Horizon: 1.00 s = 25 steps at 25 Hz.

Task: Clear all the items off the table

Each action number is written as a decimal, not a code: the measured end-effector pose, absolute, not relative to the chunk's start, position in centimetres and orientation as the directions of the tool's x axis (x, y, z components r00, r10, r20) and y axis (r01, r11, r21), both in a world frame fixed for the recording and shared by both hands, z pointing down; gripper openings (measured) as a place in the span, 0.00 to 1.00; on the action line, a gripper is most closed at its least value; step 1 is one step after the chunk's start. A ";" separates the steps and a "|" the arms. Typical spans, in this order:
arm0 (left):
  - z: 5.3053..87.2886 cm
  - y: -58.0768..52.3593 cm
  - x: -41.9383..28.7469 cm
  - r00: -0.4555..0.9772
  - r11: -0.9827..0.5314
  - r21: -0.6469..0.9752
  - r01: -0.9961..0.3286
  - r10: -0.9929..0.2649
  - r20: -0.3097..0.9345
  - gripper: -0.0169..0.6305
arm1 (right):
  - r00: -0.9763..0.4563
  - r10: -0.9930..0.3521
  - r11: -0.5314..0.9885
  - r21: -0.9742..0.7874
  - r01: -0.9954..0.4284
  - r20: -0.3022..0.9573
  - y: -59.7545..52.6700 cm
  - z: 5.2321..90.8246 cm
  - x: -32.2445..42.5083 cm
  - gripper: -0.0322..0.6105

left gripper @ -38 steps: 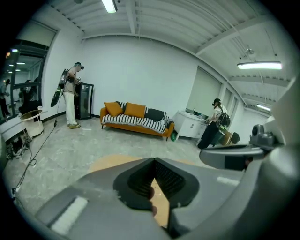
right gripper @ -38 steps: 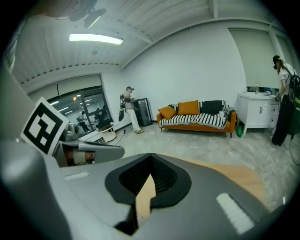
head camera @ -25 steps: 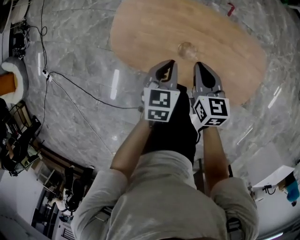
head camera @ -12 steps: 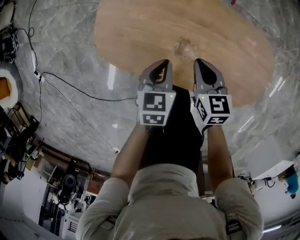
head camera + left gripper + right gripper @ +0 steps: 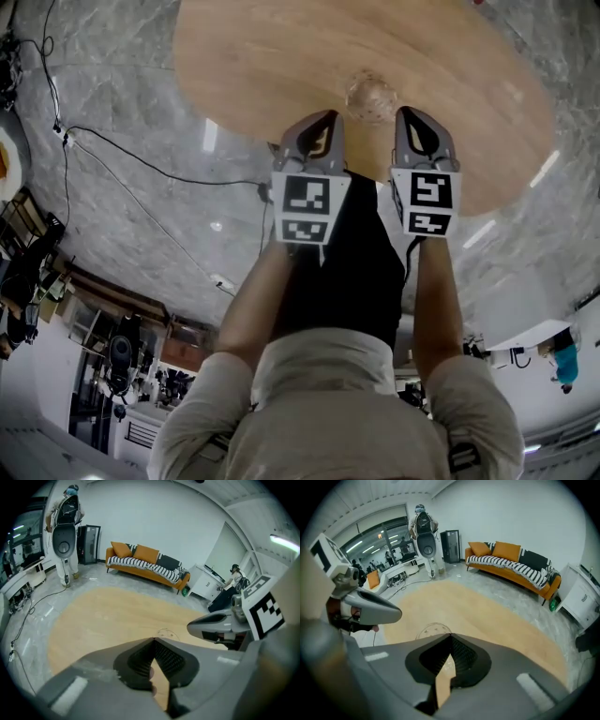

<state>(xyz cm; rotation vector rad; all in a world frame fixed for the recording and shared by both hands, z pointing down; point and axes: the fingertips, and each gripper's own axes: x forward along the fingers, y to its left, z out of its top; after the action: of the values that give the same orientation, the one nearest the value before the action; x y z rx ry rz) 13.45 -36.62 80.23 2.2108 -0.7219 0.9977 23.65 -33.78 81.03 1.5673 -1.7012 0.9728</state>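
Head view is mostly grey marble floor [image 5: 141, 122], with a black cable [image 5: 141, 164] snaking across it on the left. Next biggest thing is the oval wooden table [image 5: 281, 56] up top, and it's pretty much bare wood. Over in the left gripper view you can see an orange sofa [image 5: 145, 564] with striped throws against the far white wall, well away from the table. Both grippers are held out side by side over the near edge of the table. The left gripper [image 5: 326, 117] is clamped tight on nothing, tips meeting with only wood showing behind them in its own view. Same deal with the right gripper [image 5: 414, 112], pinched closed and empty. The only item I can spot on the table is a small clear round dish [image 5: 370, 97]. It sits on the wood just ahead of the two grippers, roughly between their tips, and neither one is touching it. In the right gripper view it peeks out just past the closed tips, a bit to the left.
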 end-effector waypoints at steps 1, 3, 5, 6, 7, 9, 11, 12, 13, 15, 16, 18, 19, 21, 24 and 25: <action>80.4 -36.5 13.5 0.567 -0.666 0.299 -0.683 -0.225 0.793 0.06 | -0.101 -0.526 0.041 -0.093 -0.995 0.845 -33.9 81.3 23.8 0.06; 80.6 -36.4 13.6 0.562 -0.658 0.304 -0.689 -0.221 0.797 0.06 | -0.107 -0.505 0.088 -0.072 -0.993 0.857 -34.4 82.0 23.8 0.06; 80.8 -36.5 13.7 0.559 -0.649 0.311 -0.695 -0.215 0.800 0.06 | -0.127 -0.482 0.145 -0.064 -0.987 0.867 -34.9 82.5 23.5 0.07; 80.8 -36.6 13.8 0.559 -0.645 0.315 -0.696 -0.211 0.802 0.06 | -0.138 -0.469 0.171 -0.064 -0.983 0.872 -35.1 82.9 23.4 0.16; 80.9 -36.7 13.8 0.560 -0.642 0.320 -0.697 -0.208 0.802 0.06 | -0.147 -0.455 0.192 -0.064 -0.979 0.878 -35.3 83.2 23.3 0.21; 81.2 -36.9 13.8 0.562 -0.637 0.327 -0.698 -0.204 0.801 0.06 | -0.152 -0.429 0.223 -0.059 -0.973 0.890 -35.8 84.0 23.2 0.21; 81.5 -37.0 13.6 0.560 -0.630 0.329 -0.703 -0.205 0.803 0.06 | -0.153 -0.405 0.245 -0.054 -0.968 0.901 -36.0 84.9 23.2 0.21; 81.7 -36.9 13.5 0.558 -0.626 0.330 -0.707 -0.206 0.804 0.06 | -0.154 -0.393 0.257 -0.052 -0.965 0.906 -36.0 85.3 23.1 0.21; 81.8 -36.9 13.4 0.556 -0.621 0.332 -0.710 -0.205 0.806 0.06 | -0.154 -0.383 0.269 -0.050 -0.962 0.911 -36.0 85.6 23.1 0.21; 82.0 -36.8 13.1 0.552 -0.614 0.334 -0.716 -0.204 0.808 0.06 | -0.156 -0.365 0.293 -0.046 -0.955 0.918 -36.0 86.2 23.0 0.21; 82.1 -36.9 13.0 0.551 -0.611 0.335 -0.717 -0.203 0.810 0.06 | -0.158 -0.355 0.303 -0.046 -0.952 0.921 -35.9 86.5 22.9 0.21; 82.3 -36.9 12.9 0.549 -0.606 0.338 -0.720 -0.200 0.811 0.06 | -0.162 -0.335 0.320 -0.050 -0.946 0.928 -35.9 87.2 22.7 0.21; 82.4 -37.0 12.8 0.549 -0.604 0.339 -0.721 -0.200 0.812 0.06 | -0.163 -0.325 0.327 -0.051 -0.944 0.931 -35.9 87.6 22.6 0.21; 82.5 -37.1 12.8 0.548 -0.599 0.341 -0.724 -0.202 0.812 0.06 | -0.160 -0.307 0.343 -0.048 -0.938 0.938 -36.0 88.3 22.6 0.21; 82.7 -37.2 12.7 0.547 -0.589 0.343 -0.731 -0.206 0.812 0.06 | -0.160 -0.281 0.369 -0.048 -0.928 0.946 -36.1 89.5 22.5 0.21; 82.8 -37.3 12.7 0.545 -0.585 0.344 -0.734 -0.206 0.812 0.06 | -0.160 -0.273 0.375 -0.048 -0.926 0.949 -36.2 89.8 22.4 0.20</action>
<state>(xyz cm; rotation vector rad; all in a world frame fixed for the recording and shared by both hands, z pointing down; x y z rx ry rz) 12.67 -37.25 82.82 2.0890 -0.7550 0.9772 22.43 -36.19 89.80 1.0780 -1.6619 0.8402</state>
